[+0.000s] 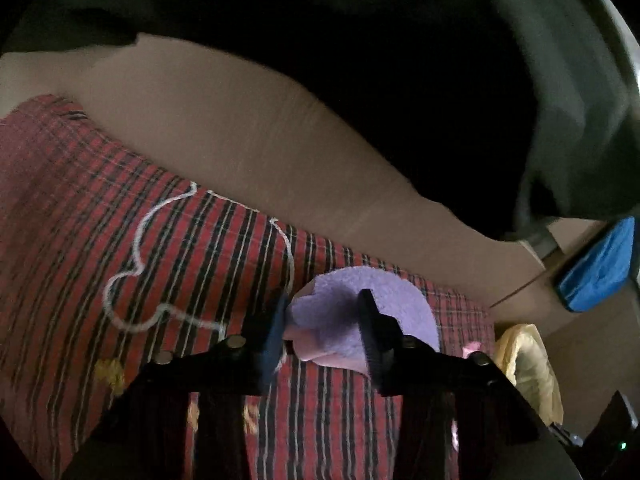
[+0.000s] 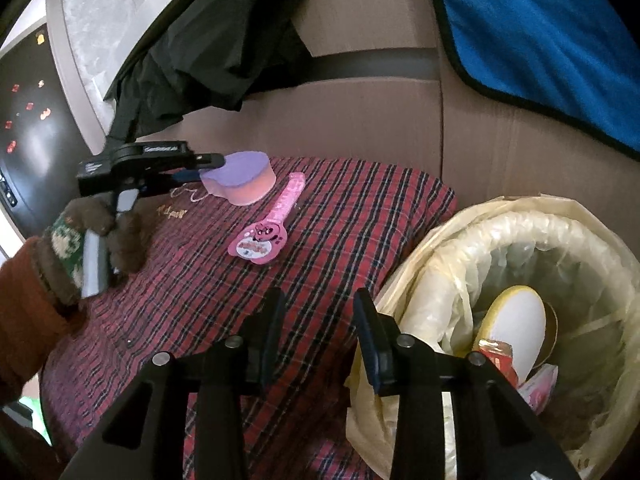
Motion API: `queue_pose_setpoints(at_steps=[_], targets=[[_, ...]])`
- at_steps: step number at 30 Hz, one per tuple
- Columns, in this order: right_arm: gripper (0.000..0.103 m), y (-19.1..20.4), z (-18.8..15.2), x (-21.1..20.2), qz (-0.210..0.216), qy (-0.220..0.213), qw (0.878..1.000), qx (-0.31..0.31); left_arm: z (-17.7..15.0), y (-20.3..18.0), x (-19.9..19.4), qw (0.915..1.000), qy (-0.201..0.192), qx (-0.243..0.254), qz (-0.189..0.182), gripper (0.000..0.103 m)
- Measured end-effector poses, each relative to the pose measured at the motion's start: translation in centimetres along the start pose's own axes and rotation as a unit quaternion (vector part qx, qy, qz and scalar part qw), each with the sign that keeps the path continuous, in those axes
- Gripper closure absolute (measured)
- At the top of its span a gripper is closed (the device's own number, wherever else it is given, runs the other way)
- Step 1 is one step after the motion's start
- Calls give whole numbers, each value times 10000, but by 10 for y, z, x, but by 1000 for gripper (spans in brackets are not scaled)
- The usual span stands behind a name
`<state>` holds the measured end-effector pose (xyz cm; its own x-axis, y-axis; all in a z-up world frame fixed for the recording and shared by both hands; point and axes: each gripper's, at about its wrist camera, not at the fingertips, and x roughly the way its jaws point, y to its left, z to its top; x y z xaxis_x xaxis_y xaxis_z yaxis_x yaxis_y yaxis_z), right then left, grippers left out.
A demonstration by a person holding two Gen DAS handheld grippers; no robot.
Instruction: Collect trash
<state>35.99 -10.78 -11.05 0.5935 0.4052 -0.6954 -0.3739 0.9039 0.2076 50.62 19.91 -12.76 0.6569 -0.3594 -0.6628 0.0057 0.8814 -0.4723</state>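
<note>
two grippers over a plaid cloth (image 2: pixel 248 288): left gripper (image 1: pixel 324 320) spread around the purple sponge (image 1: pixel 340 304), not yet clamped; right gripper (image 2: pixel 318 332) open, empty beside the lined bin (image 2: pixel 452 236); next, squeeze and lift.

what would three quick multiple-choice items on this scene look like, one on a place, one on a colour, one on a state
1. Where does the pink wrapper lie?
A. in the bin
B. on the plaid cloth
C. on the blue towel

2. What colour is the top of the sponge?
A. purple
B. green
C. white

3. How does the right gripper stand?
A. shut on the wrapper
B. shut on the sponge
C. open, holding nothing

Answers:
1 B, it lies flat on the cloth, outside the lined trash bin.
2 A, purple above a pink layer, with the left gripper around it.
3 C, a clear gap shows between its fingers.
</note>
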Motion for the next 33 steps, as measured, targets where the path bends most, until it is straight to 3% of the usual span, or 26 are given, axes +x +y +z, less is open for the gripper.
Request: queue_pose_setpoints(at_steps=[3,8,13,18,21,26,29,33], targets=[[67,11,9,4,24,-22,9999,-103,-10,-7,-27,9996,-186,194,46,80],[65,36,26,27,149,137,9992,-336,-21,-26,-73,9950,-614,694,384,84],[62,47,47,63,88,340,9992,-213,-27,-17,-105,9924,-727,896,418,85],[61,54,55,92,-300,555,9978,-182,-35,-6,-130,9902,-912,908,538,86],[53,67,50,102,-338,687,9962,-412,-39,-6,-141,9862,-1057,1049,721,86],[54,90,42,107,-760,671,9893,-1050,-52,-8,-142,9876,-961,1051,662,86],[54,87,41,101,-611,706,9908,-981,-55,-10,-148,9883,-990,991,600,86],[55,78,43,77,-435,422,9949,-808,-56,-25,-158,9844,-1141,1166,665,86]])
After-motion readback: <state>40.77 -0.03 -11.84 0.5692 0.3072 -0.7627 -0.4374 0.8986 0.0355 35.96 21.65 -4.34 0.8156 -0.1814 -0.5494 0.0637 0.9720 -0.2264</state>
